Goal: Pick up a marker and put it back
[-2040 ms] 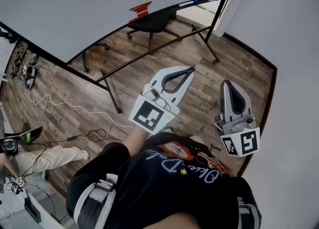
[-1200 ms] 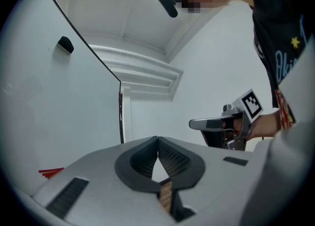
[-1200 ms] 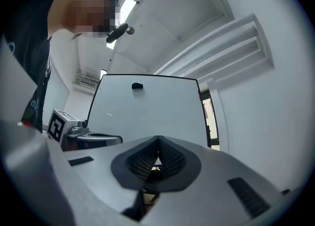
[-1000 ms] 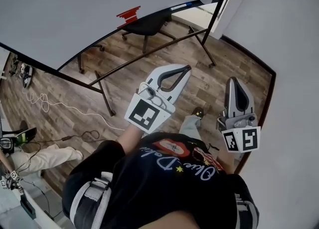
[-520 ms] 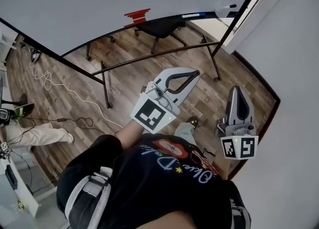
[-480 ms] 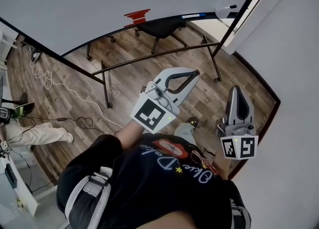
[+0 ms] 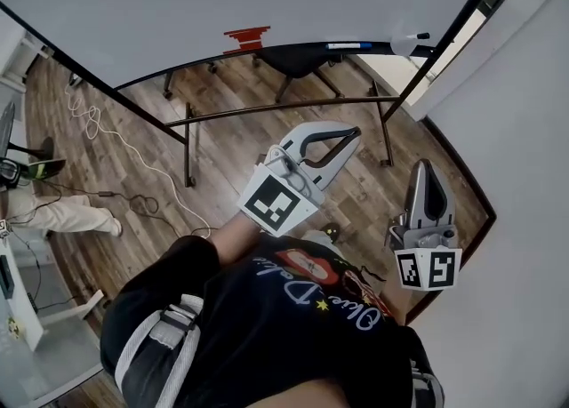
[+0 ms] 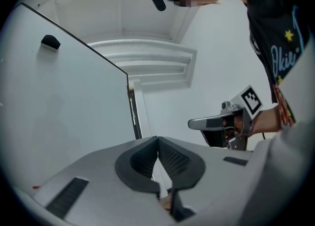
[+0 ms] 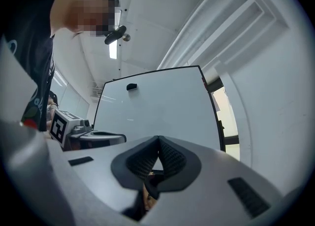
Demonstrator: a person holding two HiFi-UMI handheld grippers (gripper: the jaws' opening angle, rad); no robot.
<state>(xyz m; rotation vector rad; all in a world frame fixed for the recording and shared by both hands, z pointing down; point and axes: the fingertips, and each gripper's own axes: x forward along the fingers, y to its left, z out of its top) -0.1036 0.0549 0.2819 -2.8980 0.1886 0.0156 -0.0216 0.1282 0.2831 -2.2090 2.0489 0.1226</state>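
Note:
In the head view a blue marker (image 7: 346,45) and a white marker with a black cap (image 7: 412,39) lie on the whiteboard's ledge (image 7: 293,44), far ahead of both grippers. My left gripper (image 7: 354,134) is held out in front of the torso, its jaws closed tip to tip (image 8: 157,139) on nothing. My right gripper (image 7: 425,166) hangs lower at the right, also shut and empty (image 9: 157,139). Each gripper shows in the other's view: the right gripper (image 8: 224,122) and the left gripper (image 9: 86,135).
A red eraser (image 7: 247,38) sits on the ledge left of the markers. A black office chair (image 7: 296,63) and the whiteboard stand's legs (image 7: 188,153) are beneath it. Cables (image 7: 98,135) trail across the wood floor. A person's leg (image 7: 62,215) is at the left; a wall (image 7: 524,175) is close on the right.
The head view has swung, so the whiteboard ledge and floor have shifted in frame. Both grippers stay shut and roughly where they were before the torso.

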